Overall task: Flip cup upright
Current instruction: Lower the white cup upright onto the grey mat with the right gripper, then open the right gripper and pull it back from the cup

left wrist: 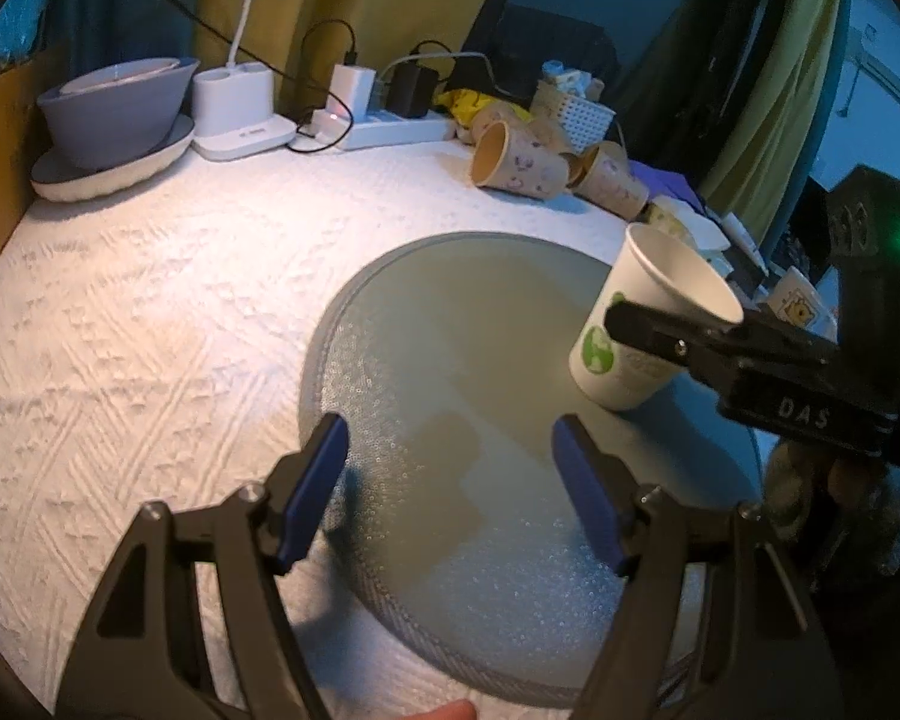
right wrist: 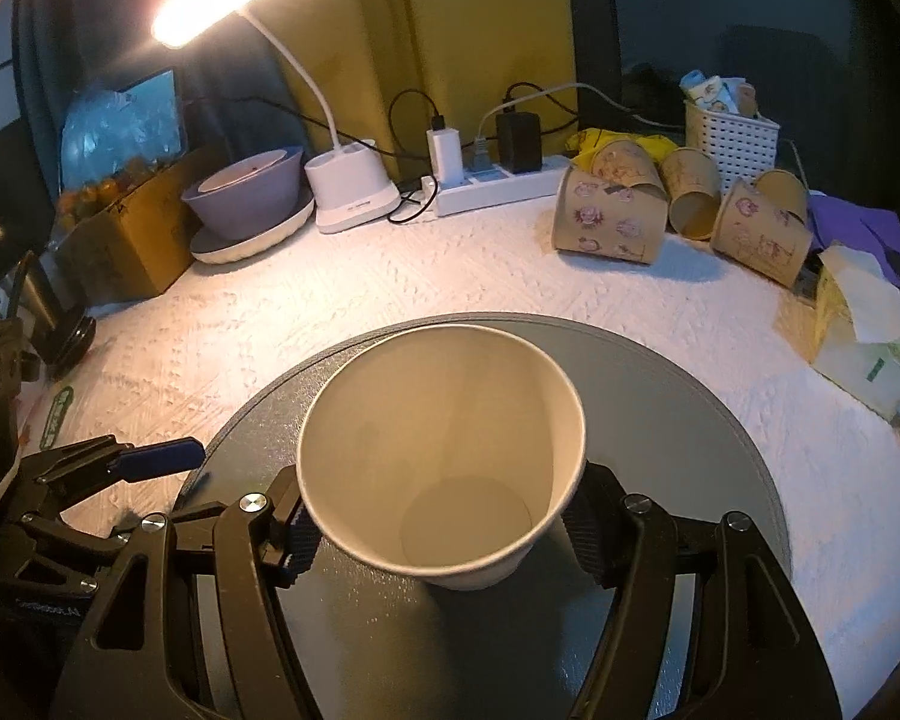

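Note:
A white paper cup with a green print (left wrist: 636, 324) stands mouth up, tilted slightly, on the round grey mat (left wrist: 450, 330). My right gripper (right wrist: 441, 525) is shut on the cup (right wrist: 444, 456), one pad on each side of its wall; in the left wrist view its black finger (left wrist: 648, 327) crosses the cup. My left gripper (left wrist: 453, 480) is open and empty, low over the near part of the mat, to the left of the cup. Its blue-padded finger (right wrist: 156, 456) shows at the left of the right wrist view.
Several brown paper cups (right wrist: 612, 219) lie on their sides at the back right beside a white basket (right wrist: 729, 138). A power strip (right wrist: 498, 183), lamp base (right wrist: 351, 189), grey bowl on a plate (right wrist: 246, 192) and cardboard box (right wrist: 126, 240) line the back. Tissues (right wrist: 858, 312) lie at right.

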`<state>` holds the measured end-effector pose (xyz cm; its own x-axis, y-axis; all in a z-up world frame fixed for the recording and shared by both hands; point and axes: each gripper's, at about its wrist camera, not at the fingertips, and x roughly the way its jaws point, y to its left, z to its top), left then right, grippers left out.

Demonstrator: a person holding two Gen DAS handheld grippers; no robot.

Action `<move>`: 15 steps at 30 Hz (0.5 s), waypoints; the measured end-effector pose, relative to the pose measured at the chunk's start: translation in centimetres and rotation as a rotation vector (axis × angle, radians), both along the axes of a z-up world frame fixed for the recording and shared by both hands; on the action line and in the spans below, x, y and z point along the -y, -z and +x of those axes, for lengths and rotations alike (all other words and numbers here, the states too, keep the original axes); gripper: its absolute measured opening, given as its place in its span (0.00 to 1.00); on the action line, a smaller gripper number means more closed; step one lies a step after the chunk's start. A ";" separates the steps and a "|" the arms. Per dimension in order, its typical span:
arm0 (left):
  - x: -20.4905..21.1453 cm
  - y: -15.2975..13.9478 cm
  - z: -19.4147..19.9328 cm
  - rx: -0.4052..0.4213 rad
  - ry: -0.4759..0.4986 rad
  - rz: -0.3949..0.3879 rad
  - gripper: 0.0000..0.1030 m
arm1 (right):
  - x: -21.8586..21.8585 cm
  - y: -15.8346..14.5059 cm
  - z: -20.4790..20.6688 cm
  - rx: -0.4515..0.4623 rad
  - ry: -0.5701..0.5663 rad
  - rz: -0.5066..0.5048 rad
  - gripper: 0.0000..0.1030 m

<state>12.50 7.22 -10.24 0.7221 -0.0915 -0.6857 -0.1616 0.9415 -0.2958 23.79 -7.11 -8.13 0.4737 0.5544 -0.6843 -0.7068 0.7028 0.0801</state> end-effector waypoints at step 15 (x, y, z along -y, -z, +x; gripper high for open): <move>2.5 -1.0 -2.3 0.023 0.015 0.032 0.70 | 2.5 0.0 -3.3 -0.002 0.010 0.005 0.69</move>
<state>10.21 4.76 -9.28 0.7368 -0.0803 -0.6713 -0.1410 0.9528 -0.2687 20.50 -9.65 -8.16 0.4775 0.5532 -0.6826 -0.6997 0.7093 0.0854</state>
